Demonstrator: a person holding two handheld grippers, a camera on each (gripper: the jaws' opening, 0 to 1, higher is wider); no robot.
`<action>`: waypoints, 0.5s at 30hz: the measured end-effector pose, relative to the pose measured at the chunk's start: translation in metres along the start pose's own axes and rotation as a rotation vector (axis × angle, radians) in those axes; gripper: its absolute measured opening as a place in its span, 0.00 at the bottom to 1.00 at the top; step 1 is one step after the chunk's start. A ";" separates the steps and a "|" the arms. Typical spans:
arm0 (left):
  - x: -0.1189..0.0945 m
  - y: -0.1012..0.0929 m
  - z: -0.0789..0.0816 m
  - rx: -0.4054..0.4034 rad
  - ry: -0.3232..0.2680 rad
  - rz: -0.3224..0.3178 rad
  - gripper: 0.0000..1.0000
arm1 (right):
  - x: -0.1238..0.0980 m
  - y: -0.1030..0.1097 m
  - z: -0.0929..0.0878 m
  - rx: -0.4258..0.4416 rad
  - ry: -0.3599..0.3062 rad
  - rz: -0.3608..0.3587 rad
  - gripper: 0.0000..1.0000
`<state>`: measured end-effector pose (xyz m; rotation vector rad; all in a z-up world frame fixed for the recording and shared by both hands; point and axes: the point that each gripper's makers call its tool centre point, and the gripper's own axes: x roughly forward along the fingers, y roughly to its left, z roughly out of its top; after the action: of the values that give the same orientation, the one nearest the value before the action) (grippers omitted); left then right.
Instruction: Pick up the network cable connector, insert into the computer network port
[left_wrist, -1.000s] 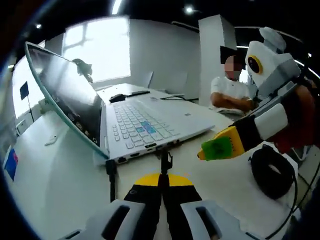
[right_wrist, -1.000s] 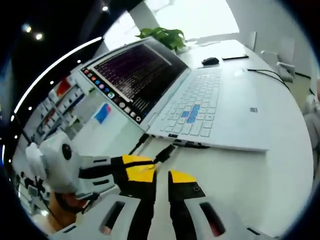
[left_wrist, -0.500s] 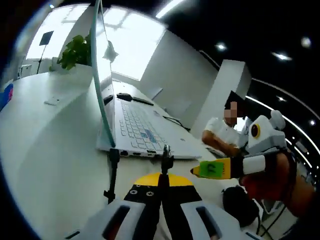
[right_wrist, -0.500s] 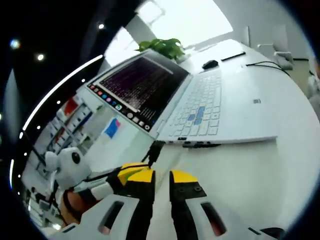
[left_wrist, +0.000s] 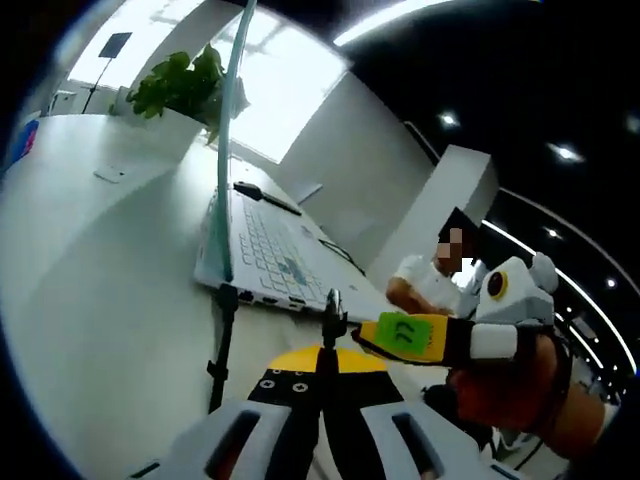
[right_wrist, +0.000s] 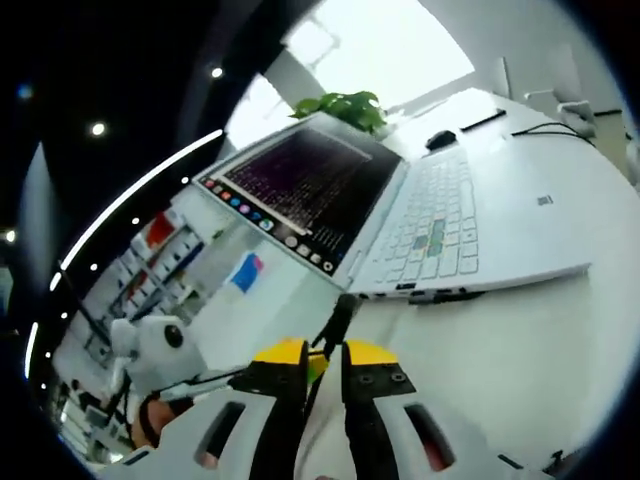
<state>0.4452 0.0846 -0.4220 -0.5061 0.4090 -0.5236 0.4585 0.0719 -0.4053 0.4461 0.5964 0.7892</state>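
In the left gripper view, a green plant (left_wrist: 180, 85) stands far back on the white desk (left_wrist: 90, 290). The open white laptop (left_wrist: 265, 255) sits on the desk, seen from its side edge. A black cable (left_wrist: 222, 340) is already plugged into that edge. Just to its right, the left tongs (left_wrist: 322, 362) are pressed together on the network cable connector (left_wrist: 333, 318), which sticks up from their yellow tips, close to the laptop's side ports but not in one. Further right, the right tongs (left_wrist: 372, 338) reach in with a green patch, right beside the connector. A seated person (left_wrist: 430, 280) is behind them. In the right gripper view, the laptop's screen (right_wrist: 300, 180) is lit, and the right tongs (right_wrist: 322, 362) show a thin gap, with the dark connector (right_wrist: 338, 318) rising just past their tips.
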 end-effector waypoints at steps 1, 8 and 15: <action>-0.001 -0.001 0.000 -0.002 -0.001 -0.005 0.04 | 0.001 0.000 -0.001 -0.001 0.004 -0.001 0.13; -0.003 0.000 0.002 -0.043 -0.009 -0.039 0.04 | 0.009 -0.002 -0.004 0.012 -0.009 0.009 0.13; -0.003 0.000 0.002 -0.059 -0.018 -0.045 0.04 | 0.012 -0.002 -0.002 0.024 -0.041 0.006 0.09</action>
<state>0.4433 0.0870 -0.4193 -0.5772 0.3977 -0.5512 0.4651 0.0803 -0.4117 0.4857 0.5670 0.7775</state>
